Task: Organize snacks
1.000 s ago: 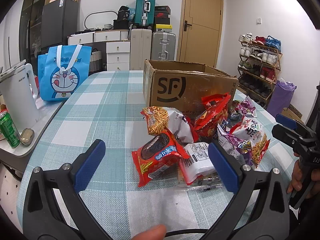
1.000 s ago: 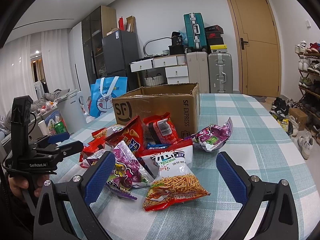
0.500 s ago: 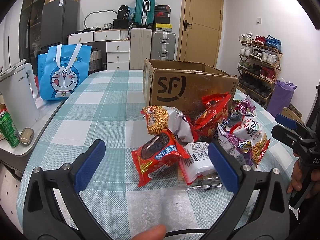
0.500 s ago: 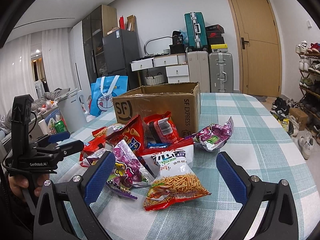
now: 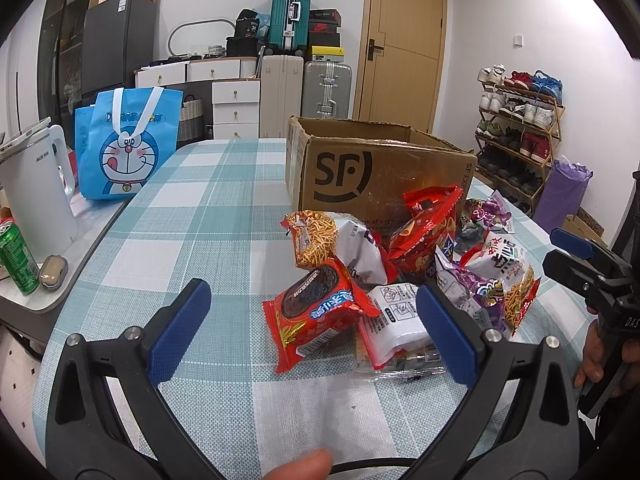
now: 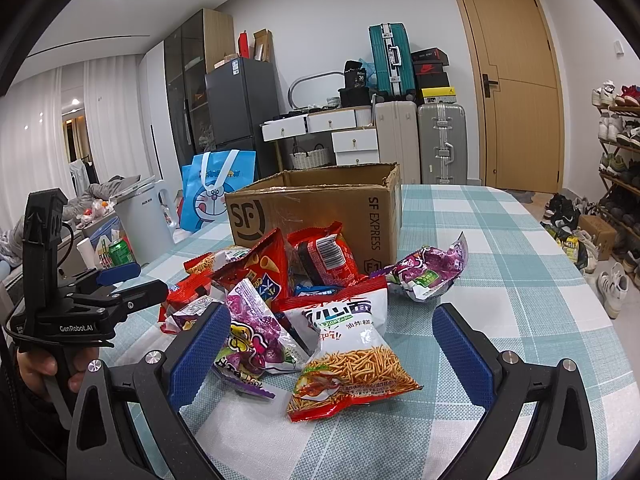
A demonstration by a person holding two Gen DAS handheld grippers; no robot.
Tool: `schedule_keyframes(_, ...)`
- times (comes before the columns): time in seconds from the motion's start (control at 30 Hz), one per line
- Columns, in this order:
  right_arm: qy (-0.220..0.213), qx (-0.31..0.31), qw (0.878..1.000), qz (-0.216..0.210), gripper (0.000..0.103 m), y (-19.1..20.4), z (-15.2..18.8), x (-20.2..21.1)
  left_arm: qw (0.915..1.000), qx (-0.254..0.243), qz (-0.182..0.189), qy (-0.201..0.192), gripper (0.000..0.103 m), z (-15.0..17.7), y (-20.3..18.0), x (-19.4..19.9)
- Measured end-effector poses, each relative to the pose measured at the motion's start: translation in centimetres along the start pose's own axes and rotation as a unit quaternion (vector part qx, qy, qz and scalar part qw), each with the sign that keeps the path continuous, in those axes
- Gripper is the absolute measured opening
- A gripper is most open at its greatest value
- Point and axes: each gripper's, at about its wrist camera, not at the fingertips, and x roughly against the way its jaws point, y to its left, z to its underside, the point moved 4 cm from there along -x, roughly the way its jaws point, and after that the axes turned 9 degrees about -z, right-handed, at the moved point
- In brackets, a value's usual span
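A pile of snack bags lies on the checked tablecloth in front of an open SF cardboard box (image 5: 380,176), which also shows in the right wrist view (image 6: 316,208). Nearest my left gripper (image 5: 312,332) is a red cookie pack (image 5: 316,316), with a white pack (image 5: 396,320) beside it. My left gripper is open and empty, just short of the cookie pack. My right gripper (image 6: 332,356) is open and empty, with a white-and-red noodle snack bag (image 6: 352,356) and a purple bag (image 6: 252,344) lying between its fingers. A second purple bag (image 6: 428,276) lies apart to the right.
A blue Doraemon bag (image 5: 128,144) stands at the table's far left. A white kettle (image 5: 36,196) and a green can (image 5: 16,260) sit on a side counter. A shoe rack (image 5: 516,132) stands to the right. The right gripper shows in the left wrist view (image 5: 588,264).
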Motion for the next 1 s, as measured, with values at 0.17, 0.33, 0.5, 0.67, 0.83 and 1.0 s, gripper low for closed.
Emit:
schedule_keyframes(0.17,0.0,0.0,1.0,0.0,0.103,0.0,0.0,0.0,1.0,0.0,0.0,0.0,0.102,0.0,0.0,0.0)
schedule_keyframes(0.33,0.005,-0.002,1.0,0.002,0.103,0.1,0.9,-0.7,1.0,0.0,0.0,0.001,0.102,0.0,0.0,0.0)
schedule_keyframes(0.5,0.016,-0.008,1.0,0.008,0.103,-0.2,1.1,-1.0,1.0,0.0,-0.002,0.003,0.102,0.0,-0.1,-0.2)
schedule_keyframes(0.67,0.032,-0.015,0.999,0.011,0.103,-0.7,0.5,-1.3,0.9999,0.0,-0.009,0.011,0.102,0.6,-0.4,-0.6)
schedule_keyframes(0.83,0.049,-0.024,0.998,0.015,0.103,-1.3,0.5,-1.8,0.9996,0.003,-0.014,0.025,0.102,0.5,-0.2,-1.0)
schedule_keyframes(1.0,0.069,-0.029,0.997,0.015,0.103,-1.6,0.5,-2.5,0.9992,0.006,-0.02,0.034,0.102,0.2,0.1,-1.5)
